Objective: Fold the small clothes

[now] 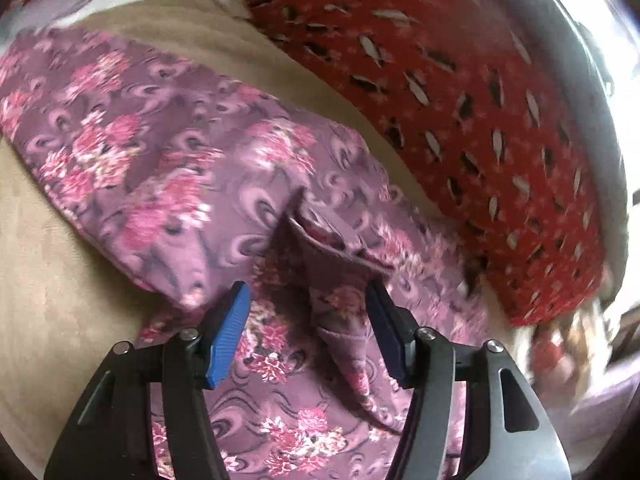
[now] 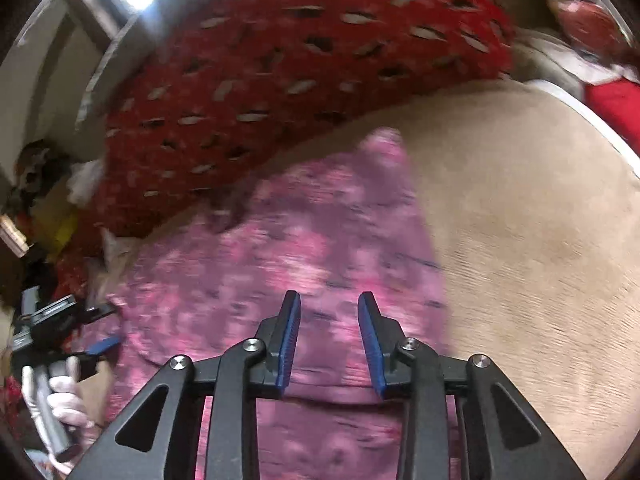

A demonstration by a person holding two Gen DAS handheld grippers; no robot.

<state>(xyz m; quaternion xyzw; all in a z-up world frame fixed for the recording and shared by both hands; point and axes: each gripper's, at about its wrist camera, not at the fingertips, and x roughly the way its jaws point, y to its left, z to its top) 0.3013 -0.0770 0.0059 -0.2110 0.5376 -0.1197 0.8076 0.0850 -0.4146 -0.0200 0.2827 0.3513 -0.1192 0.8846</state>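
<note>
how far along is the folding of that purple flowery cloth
Early on. The purple floral garment lies spread on the beige surface, with a raised fold at its middle, so at most a first fold is started. The left gripper and right gripper are both open above it, holding nothing. Gripping an edge and folding it over is left.

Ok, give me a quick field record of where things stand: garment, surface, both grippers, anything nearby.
garment: purple floral cloth, spread out, with a raised fold near the middle
surface: tan bedding under it
left gripper: open, over the cloth, holding nothing
right gripper: open, over the cloth, holding nothing
nearby: red patterned fabric along the cloth's far edge
image quality: right wrist view motion-blurred
</note>
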